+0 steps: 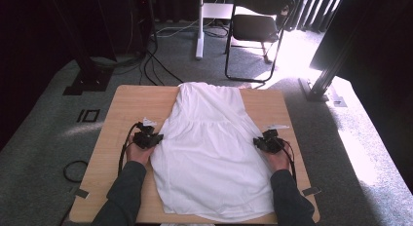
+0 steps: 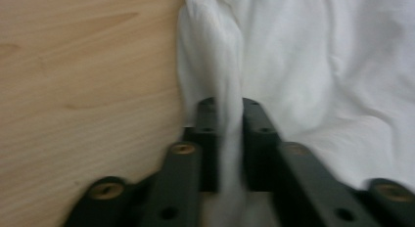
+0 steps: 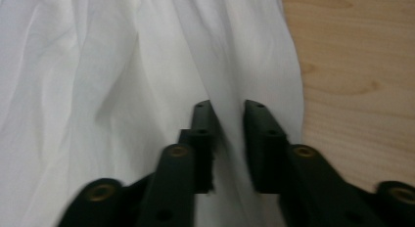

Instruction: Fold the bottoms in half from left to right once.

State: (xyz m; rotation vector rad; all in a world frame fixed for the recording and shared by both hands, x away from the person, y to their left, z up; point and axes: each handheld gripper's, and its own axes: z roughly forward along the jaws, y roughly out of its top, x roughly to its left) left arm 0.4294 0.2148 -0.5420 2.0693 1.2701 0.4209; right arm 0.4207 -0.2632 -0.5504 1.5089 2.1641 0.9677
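Cloth, white, lies flat on the desk. Left tongs pinch its left edge, nearly closed. Right tongs pinch its right edge too. Both hands rest low on the desk.

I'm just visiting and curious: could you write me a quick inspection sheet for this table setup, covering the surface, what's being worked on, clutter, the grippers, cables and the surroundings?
Surface: light wooden table, bare wood on both sides of the cloth.
Job's things: white garment lying flat lengthwise, its near hem at the table's near edge.
Clutter: nothing seen on the table.
Grippers: left gripper at the garment's left edge, a fold of cloth pinched between its jaws; right gripper at the right edge, jaws closed on cloth too.
Cables: a black cable trails from the left gripper; more cables lie on the floor beyond the table.
Surroundings: grey carpet, a black chair, dark curtains, sunlight at the right.
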